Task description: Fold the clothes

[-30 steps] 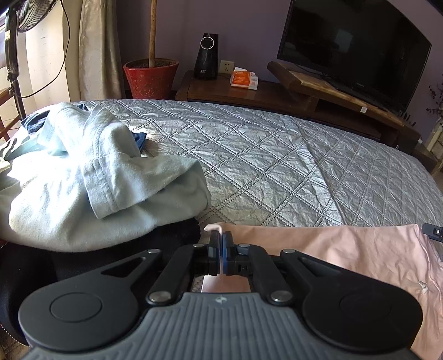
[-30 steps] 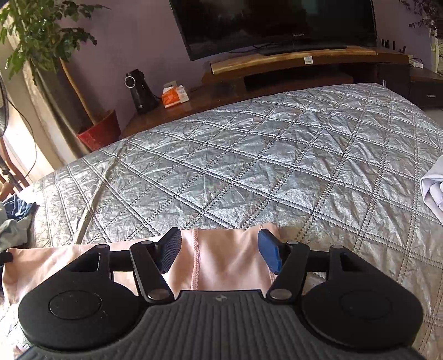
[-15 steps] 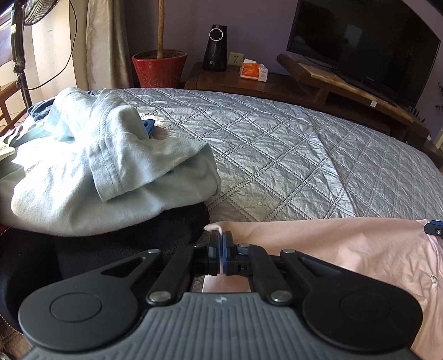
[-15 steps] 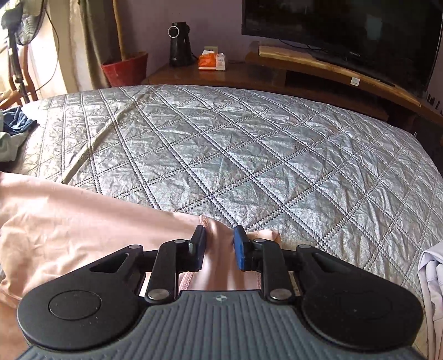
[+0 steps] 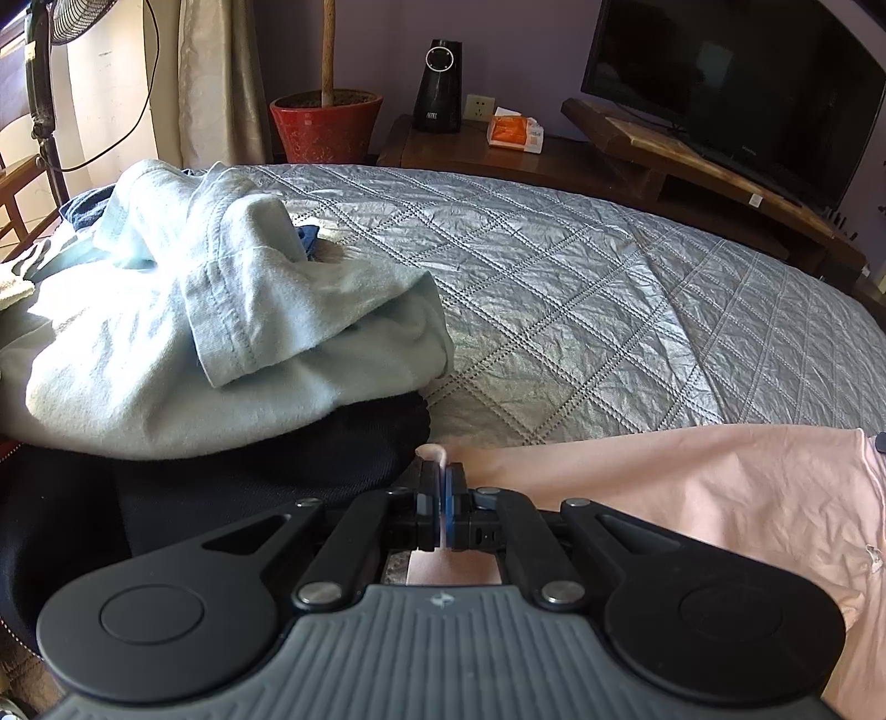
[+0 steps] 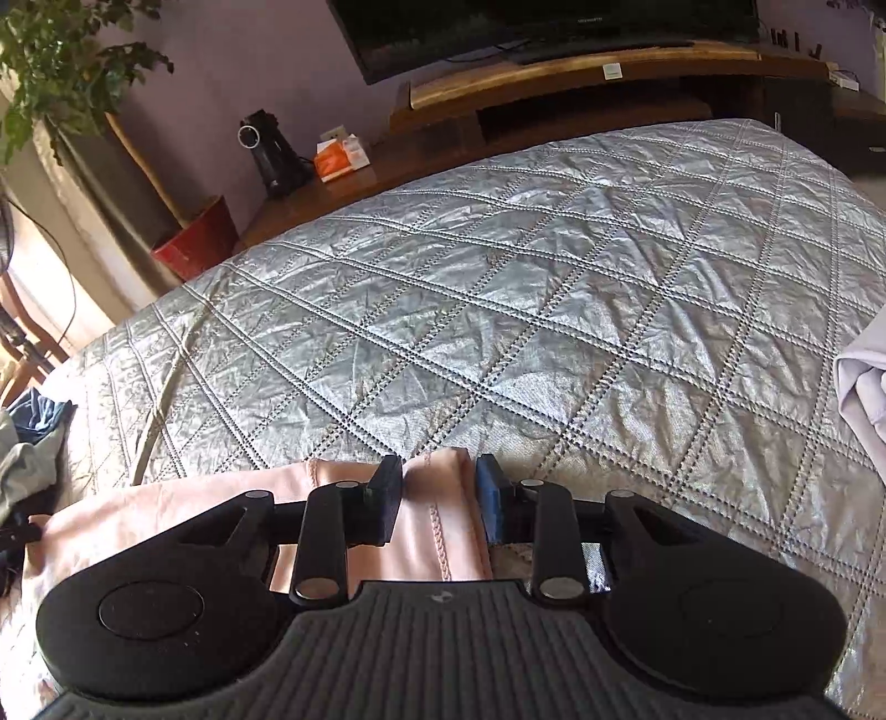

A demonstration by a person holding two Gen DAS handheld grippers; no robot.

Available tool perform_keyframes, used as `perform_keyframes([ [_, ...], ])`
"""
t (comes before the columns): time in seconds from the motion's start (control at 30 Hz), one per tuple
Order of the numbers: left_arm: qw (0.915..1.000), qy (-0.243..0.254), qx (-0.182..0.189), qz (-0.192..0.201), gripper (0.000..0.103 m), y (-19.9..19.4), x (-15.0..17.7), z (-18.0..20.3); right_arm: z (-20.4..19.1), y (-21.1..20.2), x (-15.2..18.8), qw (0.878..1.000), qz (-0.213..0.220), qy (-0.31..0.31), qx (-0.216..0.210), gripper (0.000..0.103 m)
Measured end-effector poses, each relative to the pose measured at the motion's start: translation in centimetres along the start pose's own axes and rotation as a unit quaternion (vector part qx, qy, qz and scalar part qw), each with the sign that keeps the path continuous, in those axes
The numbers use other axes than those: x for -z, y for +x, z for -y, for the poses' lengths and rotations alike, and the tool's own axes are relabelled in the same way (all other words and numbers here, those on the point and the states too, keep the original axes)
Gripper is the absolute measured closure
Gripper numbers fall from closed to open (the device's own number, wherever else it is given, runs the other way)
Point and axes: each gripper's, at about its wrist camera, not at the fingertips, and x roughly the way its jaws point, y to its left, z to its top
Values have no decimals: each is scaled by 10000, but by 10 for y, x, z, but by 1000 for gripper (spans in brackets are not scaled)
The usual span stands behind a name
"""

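Quilted bed (image 6: 554,310), left jaws pinching pink garment (image 5: 692,487)

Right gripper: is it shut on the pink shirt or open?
Open. In the right wrist view the right gripper has its fingers apart, with the pink shirt lying between them unpinched on the quilted bedspread.

Purple wall (image 5: 526,50), dark TV (image 5: 731,83) on wood stand (image 5: 692,149), red plant pot (image 5: 326,124) at bed's (image 5: 581,310) far-left corner; daylight, probably a window, left.
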Motion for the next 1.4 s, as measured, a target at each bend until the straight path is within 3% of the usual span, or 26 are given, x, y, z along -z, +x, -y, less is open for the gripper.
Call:
perform_keyframes([
  [0.1, 10000, 34, -13, -28, 102, 1, 1, 1, -16, 5, 0, 9983, -53, -557, 182, 52],
  [0.13, 10000, 49, -19, -33, 102, 1, 2, 2, -25, 7, 1, 9957, -75, -860, 339, 54],
  [0.17, 10000, 63, -26, -37, 102, 2, 2, 2, -32, 7, 4, 9922, -52, -1101, 578, 66],
  [0.2, 10000, 59, -28, -40, 102, 2, 2, 2, -32, 7, 5, 9920, -42, -1135, 547, 74],
  [0.5, 9999, -115, -2, 116, 102, -8, 0, -1, -4, -7, -8, 9995, 61, -297, -17, 83],
  [0.63, 9982, -240, 115, 530, 102, -35, -9, 3, -6, -27, -19, 9990, 352, -207, -163, 90],
  [0.83, 9941, -254, 265, 1025, 102, -78, -10, 17, -20, -79, -25, 9941, 900, -484, -366, 92],
  [1.0, 9906, -346, 309, 1289, 102, -122, 0, 24, -21, -126, 0, 9905, 1136, -636, -435, 92],
  [1.17, 9884, -218, 347, 1460, 102, -171, 31, 35, 1, -148, 43, 9939, 978, -384, -339, 94],
  [1.4, 9915, 194, 203, 1267, 101, -204, 86, 56, 15, -152, 100, 9971, 665, -372, -78, 95],
])
